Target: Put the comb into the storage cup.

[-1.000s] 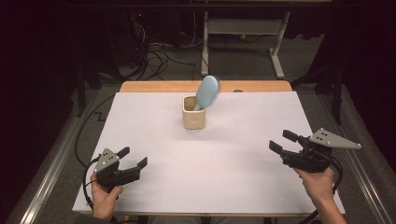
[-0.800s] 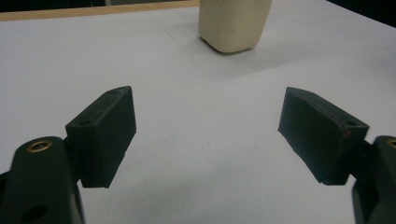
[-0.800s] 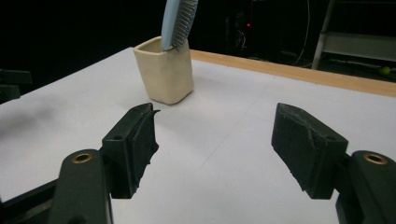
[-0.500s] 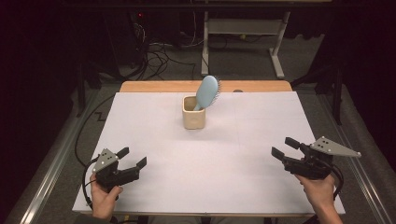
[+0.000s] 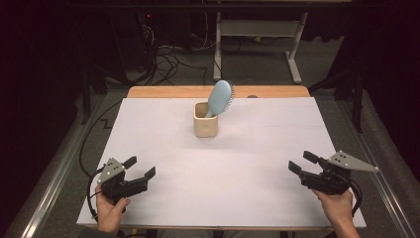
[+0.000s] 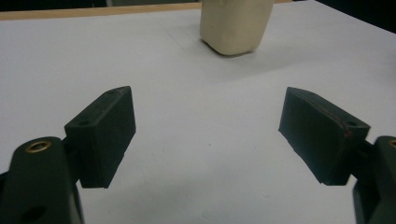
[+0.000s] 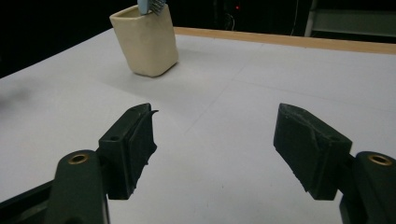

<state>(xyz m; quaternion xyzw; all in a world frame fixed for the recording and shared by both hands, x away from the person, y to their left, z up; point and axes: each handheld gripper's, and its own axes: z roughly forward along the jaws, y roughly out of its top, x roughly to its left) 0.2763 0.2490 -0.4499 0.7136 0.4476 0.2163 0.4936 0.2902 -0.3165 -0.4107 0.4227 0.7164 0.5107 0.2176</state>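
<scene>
Both tools, left and right, rest wide and empty near the counter's front corners, so reaching the brush in the cup by the far edge appears next.

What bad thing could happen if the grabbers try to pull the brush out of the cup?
The hairbrush leans tilted in the small cup, head up. Pulled sideways, it could tip the cup, since nothing holds the cup down. The rounded head may also slip between the jaws. Both the left gripper and right gripper are open and far from it, so a hasty reach might knock it.
</scene>
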